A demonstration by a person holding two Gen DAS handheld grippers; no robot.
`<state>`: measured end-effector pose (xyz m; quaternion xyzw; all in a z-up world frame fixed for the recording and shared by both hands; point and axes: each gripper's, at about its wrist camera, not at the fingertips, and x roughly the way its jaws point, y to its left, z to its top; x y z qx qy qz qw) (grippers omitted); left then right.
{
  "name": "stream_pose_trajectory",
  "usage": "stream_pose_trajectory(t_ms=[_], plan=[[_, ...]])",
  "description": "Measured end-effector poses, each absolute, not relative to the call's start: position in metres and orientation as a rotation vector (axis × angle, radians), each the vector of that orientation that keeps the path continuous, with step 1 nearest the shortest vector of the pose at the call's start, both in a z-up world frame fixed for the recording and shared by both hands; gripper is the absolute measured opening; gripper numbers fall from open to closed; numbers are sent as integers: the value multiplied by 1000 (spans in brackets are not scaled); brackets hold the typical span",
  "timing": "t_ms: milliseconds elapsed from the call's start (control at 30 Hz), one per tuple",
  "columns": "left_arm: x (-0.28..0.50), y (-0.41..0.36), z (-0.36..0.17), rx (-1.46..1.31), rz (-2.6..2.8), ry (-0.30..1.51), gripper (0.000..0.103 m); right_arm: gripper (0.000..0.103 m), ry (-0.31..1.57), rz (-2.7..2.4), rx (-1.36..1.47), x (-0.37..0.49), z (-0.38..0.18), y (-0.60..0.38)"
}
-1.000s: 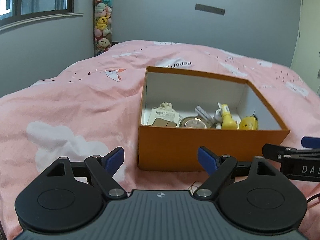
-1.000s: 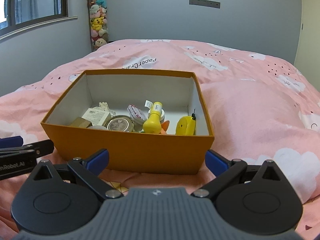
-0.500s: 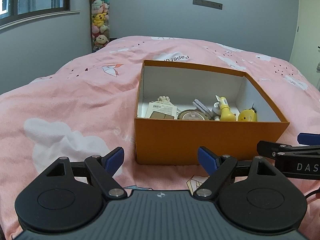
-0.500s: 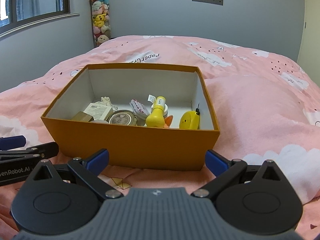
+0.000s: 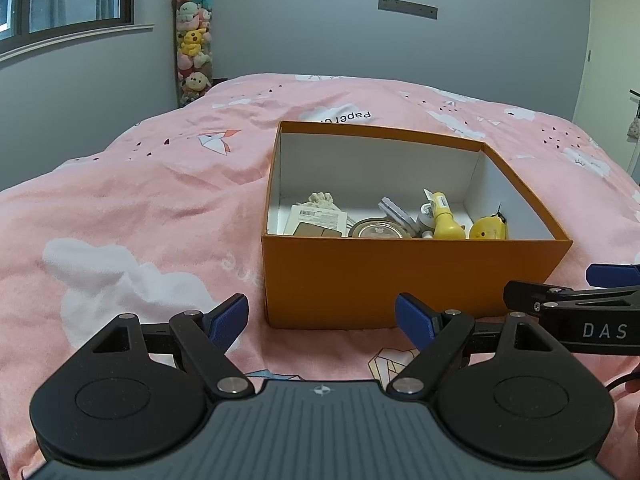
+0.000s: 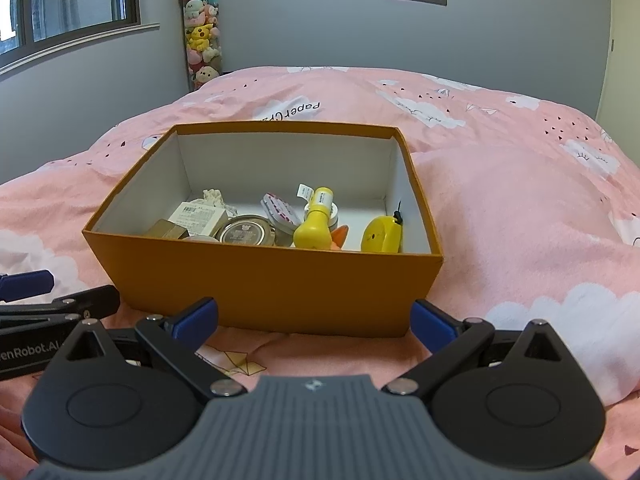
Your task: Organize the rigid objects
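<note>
While both pairs of fingers are gaping wide and empty, left gripper (image 5: 322,316) and right gripper (image 6: 314,322) are hovering just short of the orange box (image 6: 264,280), box sitting ahead between the fingertips, on the pink bedspread (image 5: 132,216).

One orange box (image 6: 264,280); inside: one round tin (image 6: 246,235), one yellow bottle (image 6: 314,228), one yellow tape measure (image 6: 380,236), one labelled white packet (image 6: 198,216); two grippers, left (image 5: 322,322), right (image 6: 314,322)
</note>
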<state>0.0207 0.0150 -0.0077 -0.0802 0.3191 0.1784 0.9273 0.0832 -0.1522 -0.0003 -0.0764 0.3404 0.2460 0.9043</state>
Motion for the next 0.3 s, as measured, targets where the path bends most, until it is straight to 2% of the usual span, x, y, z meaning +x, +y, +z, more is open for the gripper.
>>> stream_pose_trajectory(t_ms=[300], plan=[[20, 14, -7, -161, 360, 649, 97, 100, 705, 509, -162, 82, -1, -150]])
